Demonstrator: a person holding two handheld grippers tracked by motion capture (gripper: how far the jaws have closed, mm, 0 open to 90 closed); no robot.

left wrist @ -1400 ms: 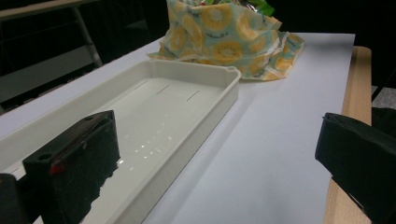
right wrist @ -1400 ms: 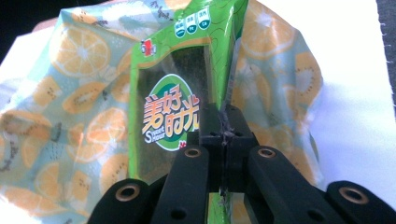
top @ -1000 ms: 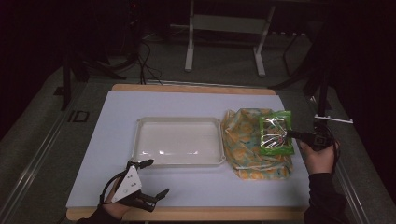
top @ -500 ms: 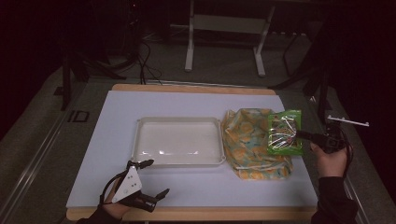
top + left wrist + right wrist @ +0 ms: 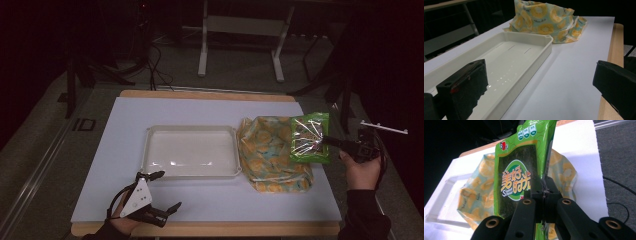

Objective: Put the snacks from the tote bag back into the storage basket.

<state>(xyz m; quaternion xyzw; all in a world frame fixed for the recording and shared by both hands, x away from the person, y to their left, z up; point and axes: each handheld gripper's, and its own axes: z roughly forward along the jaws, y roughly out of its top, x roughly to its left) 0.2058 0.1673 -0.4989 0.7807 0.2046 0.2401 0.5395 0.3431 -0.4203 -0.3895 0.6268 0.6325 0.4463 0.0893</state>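
A green seaweed snack packet (image 5: 310, 138) hung clear of the table, clamped by one edge in the right gripper (image 5: 332, 143), above the right side of a yellow citrus-print fabric bag (image 5: 272, 152) that lay crumpled beside an empty white plastic tray (image 5: 190, 151). The left gripper (image 5: 159, 197) rested near the table's front edge, jaws apart and holding nothing. The grip sat on a thin strip of film, so the glossy packet could have slipped or swung loose if tilted sharply, dropping onto the bag. The packet looked flat and light, with a clear window showing dark sheets and an orange-lettered label on its front.
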